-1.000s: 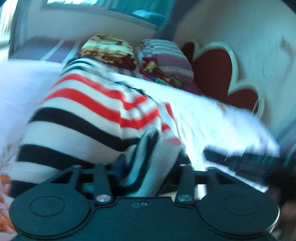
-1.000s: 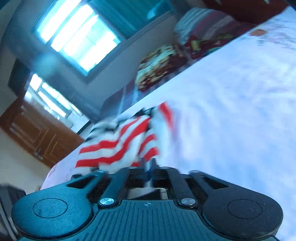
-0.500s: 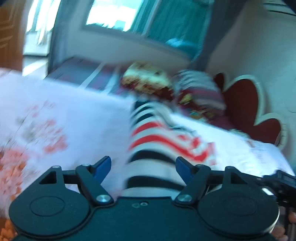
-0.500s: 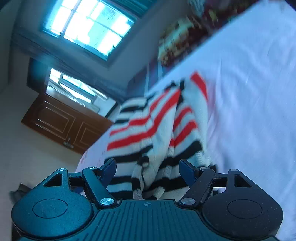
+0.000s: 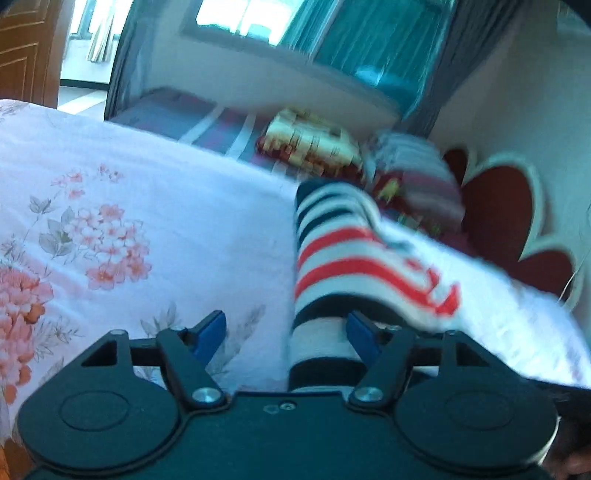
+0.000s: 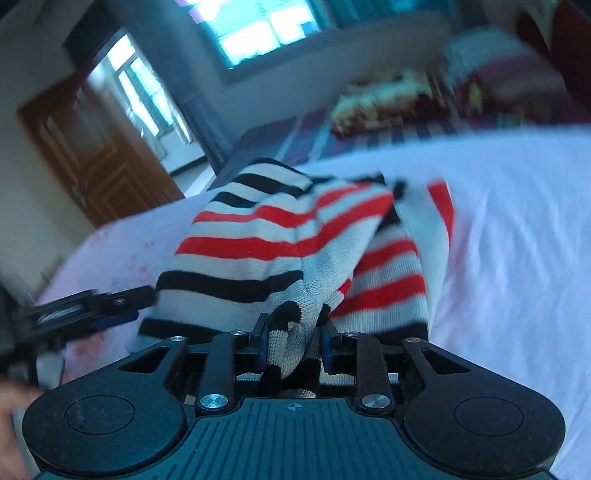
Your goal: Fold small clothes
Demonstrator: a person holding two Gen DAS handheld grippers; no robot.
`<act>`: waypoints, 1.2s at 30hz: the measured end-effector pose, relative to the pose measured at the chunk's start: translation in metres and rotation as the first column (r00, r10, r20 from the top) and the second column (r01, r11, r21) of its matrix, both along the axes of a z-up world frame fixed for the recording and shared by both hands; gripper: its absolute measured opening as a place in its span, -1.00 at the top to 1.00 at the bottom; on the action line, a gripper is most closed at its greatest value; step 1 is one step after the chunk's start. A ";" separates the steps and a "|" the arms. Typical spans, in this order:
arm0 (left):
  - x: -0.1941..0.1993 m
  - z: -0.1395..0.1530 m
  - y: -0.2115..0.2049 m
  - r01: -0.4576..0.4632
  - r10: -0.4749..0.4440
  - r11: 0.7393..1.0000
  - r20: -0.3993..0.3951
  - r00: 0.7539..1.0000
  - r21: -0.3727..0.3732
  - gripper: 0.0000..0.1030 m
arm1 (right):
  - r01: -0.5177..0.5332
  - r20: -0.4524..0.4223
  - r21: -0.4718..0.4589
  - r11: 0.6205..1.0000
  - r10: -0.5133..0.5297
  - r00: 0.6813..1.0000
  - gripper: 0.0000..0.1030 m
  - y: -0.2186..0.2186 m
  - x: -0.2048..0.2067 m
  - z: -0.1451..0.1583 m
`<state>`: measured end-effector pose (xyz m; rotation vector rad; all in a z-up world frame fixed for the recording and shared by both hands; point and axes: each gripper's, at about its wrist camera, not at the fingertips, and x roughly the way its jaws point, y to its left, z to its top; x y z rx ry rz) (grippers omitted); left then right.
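Striped sweater [image 6: 295, 236] pinched in right gripper [image 6: 291, 338]; left gripper [image 5: 286, 332] spread wide, empty.

one striped garment [image 6: 295, 236] on one bed [image 5: 166, 221]. two grippers: the left [image 5: 286, 334] with its fingers spread, the right [image 6: 291, 338] pinching cloth. two pillows [image 5: 310, 142] by one headboard [image 5: 509, 221]. two windows [image 6: 266, 29], one wooden door [image 6: 92, 147].

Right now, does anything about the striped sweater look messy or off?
Yes. The red, black and white striped knit sweater lies bunched on the white floral bedsheet, its near edge crumpled between the right gripper. The left gripper is open.
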<state>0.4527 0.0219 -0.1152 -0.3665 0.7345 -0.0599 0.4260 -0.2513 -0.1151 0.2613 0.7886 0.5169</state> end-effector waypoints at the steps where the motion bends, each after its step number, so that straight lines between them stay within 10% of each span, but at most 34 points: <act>1: 0.004 0.000 -0.003 0.020 -0.020 1.000 0.000 1.000 -0.015 -0.19 | -0.005 0.031 -0.034 0.999 0.007 1.000 0.52 0.002 -0.004 0.005; 6: 0.014 0.002 -0.031 0.107 -0.108 0.993 0.016 0.994 0.052 -0.20 | 0.033 0.131 -0.083 0.996 -0.022 0.991 0.52 -0.011 -0.017 0.018; 9: 0.022 -0.013 -0.053 0.159 -0.156 0.982 -0.040 0.987 0.101 -0.26 | 0.070 0.015 -0.129 0.989 -0.069 0.998 0.53 -0.014 0.000 -0.029; 12: 0.024 -0.011 -0.063 0.187 -0.182 0.973 -0.051 0.982 0.135 -0.25 | 0.104 -0.036 -0.015 0.994 -0.104 0.994 0.51 -0.028 0.002 -0.040; 15: 0.024 0.006 -0.047 0.204 -0.204 0.976 -0.006 0.979 0.073 -0.16 | 0.157 0.016 0.073 0.985 -0.159 0.987 -0.04 -0.046 0.000 -0.025; 23: 0.090 0.002 -0.027 0.215 -0.214 0.977 -0.062 0.975 0.010 -0.16 | 0.233 -0.113 0.213 0.949 -0.213 0.971 -0.04 -0.071 0.077 -0.035; 26: 0.103 -0.007 -0.029 0.224 -0.224 0.975 -0.079 0.971 -0.017 -0.19 | 0.219 -0.114 0.177 0.959 -0.201 0.973 0.35 -0.063 0.095 -0.038; 27: 0.105 -0.010 -0.030 0.225 -0.225 0.974 -0.084 0.971 -0.011 -0.19 | 0.220 -0.087 0.166 0.961 -0.208 0.974 0.81 -0.062 0.095 -0.037; 31: 0.110 -0.015 -0.044 0.241 -0.232 0.968 -0.112 0.966 0.073 -0.24 | 0.228 0.105 -0.010 0.974 -0.226 0.968 0.84 -0.051 0.070 -0.027; 36: 0.108 -0.017 -0.067 0.269 -0.252 0.929 -0.099 0.963 0.255 -0.49 | 0.233 -0.002 -0.023 0.972 -0.233 0.973 0.84 -0.047 0.074 -0.057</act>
